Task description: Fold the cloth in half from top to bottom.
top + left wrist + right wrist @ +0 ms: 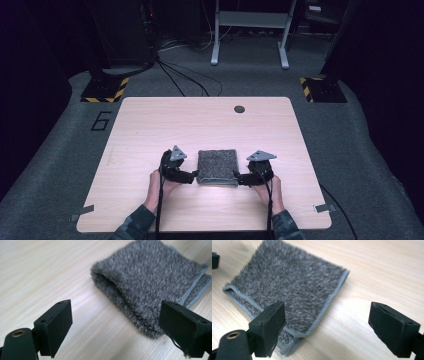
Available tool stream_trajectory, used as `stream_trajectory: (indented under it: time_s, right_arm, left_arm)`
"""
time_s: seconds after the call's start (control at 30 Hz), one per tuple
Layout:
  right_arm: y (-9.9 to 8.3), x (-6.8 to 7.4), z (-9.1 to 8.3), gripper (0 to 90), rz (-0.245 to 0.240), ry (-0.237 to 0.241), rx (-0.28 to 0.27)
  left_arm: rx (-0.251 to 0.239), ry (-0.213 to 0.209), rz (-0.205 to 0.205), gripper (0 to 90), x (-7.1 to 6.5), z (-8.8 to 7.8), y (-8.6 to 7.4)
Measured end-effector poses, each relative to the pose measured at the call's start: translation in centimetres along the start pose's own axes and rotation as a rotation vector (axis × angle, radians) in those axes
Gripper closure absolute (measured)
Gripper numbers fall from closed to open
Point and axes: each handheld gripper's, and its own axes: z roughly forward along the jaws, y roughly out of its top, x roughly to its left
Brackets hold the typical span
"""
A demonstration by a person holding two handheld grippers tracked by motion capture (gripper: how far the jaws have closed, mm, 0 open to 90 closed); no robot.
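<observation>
High view: one folded grey cloth is seen lying near the front middle of the wooden counter, with the left gripper just beside its left edge and the right gripper just beside its right edge.

Left gripper view: the fingers are held wide apart with nothing between them; the cloth's folded edge lies just ahead.

Right gripper view: the fingers are likewise spread and empty, with the hemmed corner of the cloth close in front. The folding appears finished; a level withdrawal is advised so the pile is not snagged. Counted: one cloth, two grippers.
</observation>
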Motion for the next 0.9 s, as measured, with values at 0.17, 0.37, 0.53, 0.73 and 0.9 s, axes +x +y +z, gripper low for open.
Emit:
stream_trajectory:
  time_s: [0.17,0.37,0.53,0.73,0.9]
  right_arm:
    - [-0.4,-0.3,-1.6,9.2,-0.001,-0.017,-0.022]
    - [-1.8,-1.5,-3.5,4.3,0.029,-0.052,-0.036]
    - [-3.0,-2.9,-5.3,3.8,0.048,-0.103,-0.042]
    - [-5.6,-4.7,-6.6,0.4,0.082,-0.162,-0.023]
    - [-7.9,-6.4,-7.3,0.0,0.122,-0.209,0.0]
  left_arm:
    - [0.012,0.046,-0.017,7.2,0.7,-1.6,-1.1]
    - [0.007,0.085,-0.075,4.8,1.9,-3.4,-3.4]
    - [-0.003,0.143,-0.119,4.4,3.0,-5.3,-5.2]
    - [0.032,0.204,-0.187,2.4,4.7,-7.0,-8.0]
    - [0.055,0.246,-0.229,1.6,5.6,-7.9,-10.0]
